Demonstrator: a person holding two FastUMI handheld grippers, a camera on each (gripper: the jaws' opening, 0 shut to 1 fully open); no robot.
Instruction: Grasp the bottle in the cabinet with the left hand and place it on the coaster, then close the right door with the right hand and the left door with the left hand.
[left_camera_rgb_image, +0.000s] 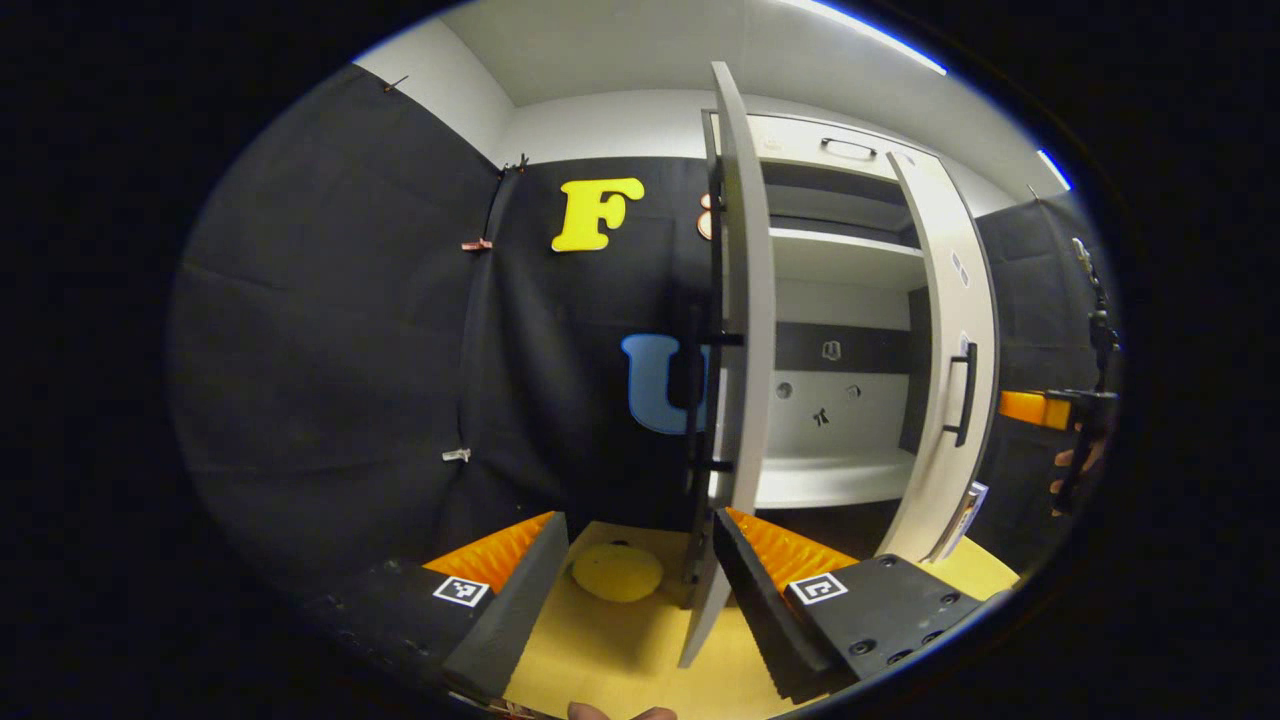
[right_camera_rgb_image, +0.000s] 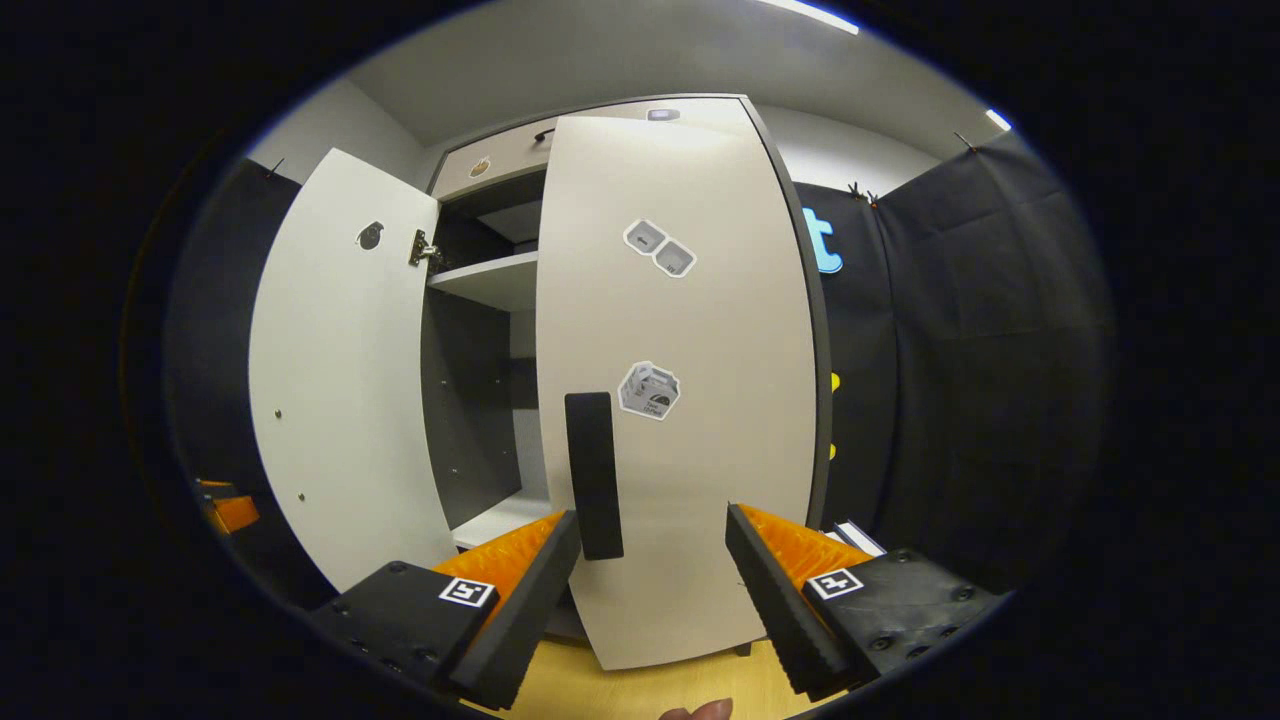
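Ahead of the parted right tool (right_camera_rgb_image: 655, 590), the right door (right_camera_rgb_image: 680, 400) stands close

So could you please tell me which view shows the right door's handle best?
The right gripper view: the handle faces the camera, close and large, between the open right gripper. The left gripper view shows the handle small and side-on, far off.

I can't read any text here. Stickers on the right door (right_camera_rgb_image: 680, 400) are too small to make out. Square black-and-white coded markers sit on the left tongs (left_camera_rgb_image: 640, 590) and right tongs (right_camera_rgb_image: 655, 580), patterns only, no words or numbers.
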